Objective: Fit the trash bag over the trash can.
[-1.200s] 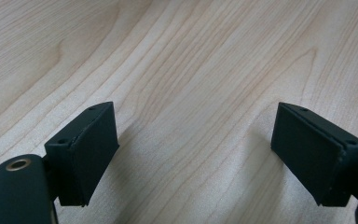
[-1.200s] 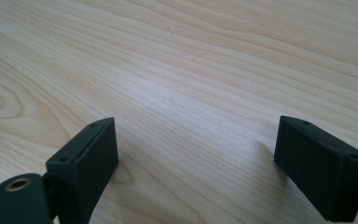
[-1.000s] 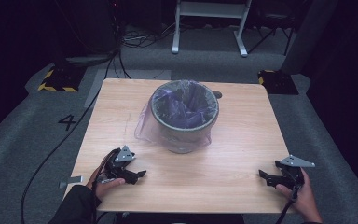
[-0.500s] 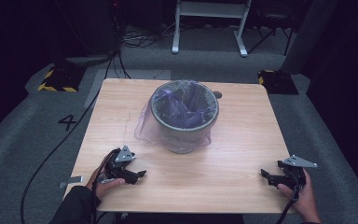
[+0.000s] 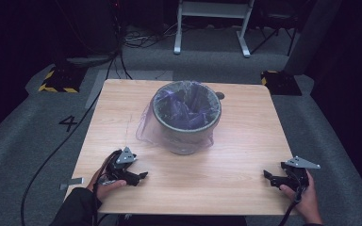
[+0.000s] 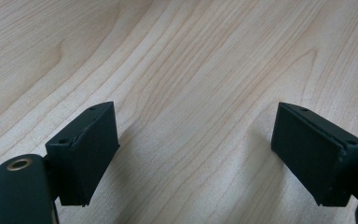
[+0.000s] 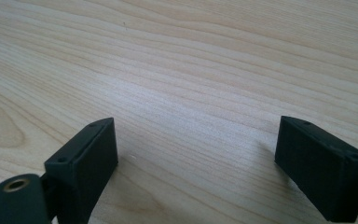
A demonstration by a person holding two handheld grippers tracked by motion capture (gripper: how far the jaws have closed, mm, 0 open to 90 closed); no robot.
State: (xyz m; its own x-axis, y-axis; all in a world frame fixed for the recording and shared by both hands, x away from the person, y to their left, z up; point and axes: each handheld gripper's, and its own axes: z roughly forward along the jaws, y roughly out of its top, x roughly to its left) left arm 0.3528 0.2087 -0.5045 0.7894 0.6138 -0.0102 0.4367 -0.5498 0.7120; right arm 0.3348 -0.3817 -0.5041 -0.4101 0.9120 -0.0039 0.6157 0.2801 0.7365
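A grey bin [image 5: 186,117] lined with a translucent purple bag [image 5: 147,127] stands in the middle of the wooden table [image 5: 240,141]. My left gripper [image 5: 141,176] rests near the table's front left edge, held by a hand, and points to the right. My right gripper [image 5: 266,176] rests near the front right edge and points to the left. In the left gripper view the black jaws stand wide apart over bare wood, left gripper [image 6: 196,154] open. The right gripper [image 7: 196,158] is likewise open with nothing between its pads [image 7: 93,158].
A small dark round spot [image 5: 220,95] lies on the table behind the bin. Around the table is grey carpet with cables [image 5: 52,150], a white frame's legs [image 5: 212,28] at the back, and yellow-black striped blocks [image 5: 56,80] on the floor.
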